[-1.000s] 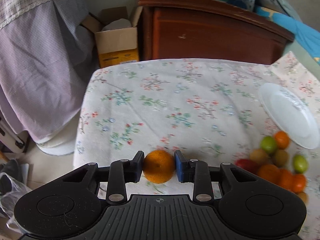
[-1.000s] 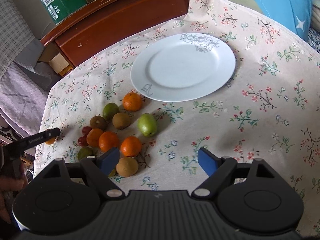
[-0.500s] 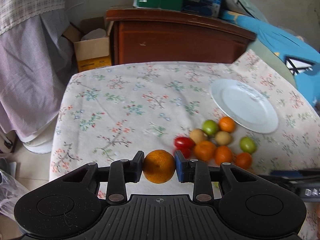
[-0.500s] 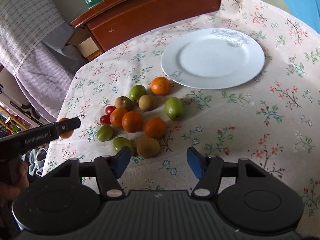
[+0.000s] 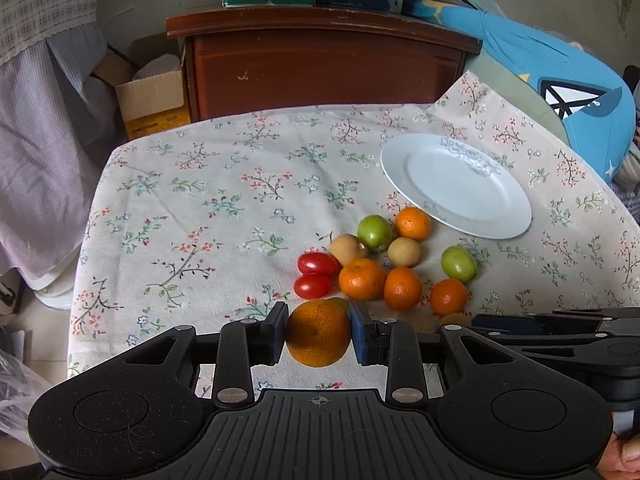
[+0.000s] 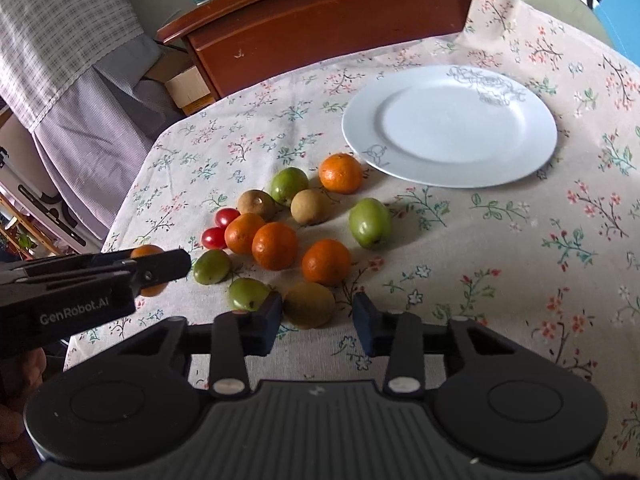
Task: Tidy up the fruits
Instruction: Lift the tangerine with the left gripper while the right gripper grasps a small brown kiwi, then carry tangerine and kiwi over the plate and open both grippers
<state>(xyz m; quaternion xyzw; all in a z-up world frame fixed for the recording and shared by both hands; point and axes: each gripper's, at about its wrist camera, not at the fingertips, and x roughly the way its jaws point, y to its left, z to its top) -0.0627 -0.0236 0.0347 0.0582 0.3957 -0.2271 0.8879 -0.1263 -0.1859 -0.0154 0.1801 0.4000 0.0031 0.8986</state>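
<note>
The left gripper squeezes an orange tight between its two blue pads, one pad on each side of the fruit. It holds the orange up above the flowery cloth. Just past its tips sits a pile of fruit: two red tomatoes, more small oranges, green fruits and brown fruits. Farther off, ahead and to the right of this gripper, is a white plate with nothing on it. The right gripper has its two pads apart, and they hold nothing. A brown fruit lies on the cloth in the gap between the pads, closer to the left pad. I cannot tell if that pad touches it. A green fruit lies just beside the left pad, on its outer side. In the right gripper's view the left gripper comes in from the left side with the orange in its tips, and the plate is far ahead and a little to the right. Behind the table stands a brown wooden cabinet.
</note>
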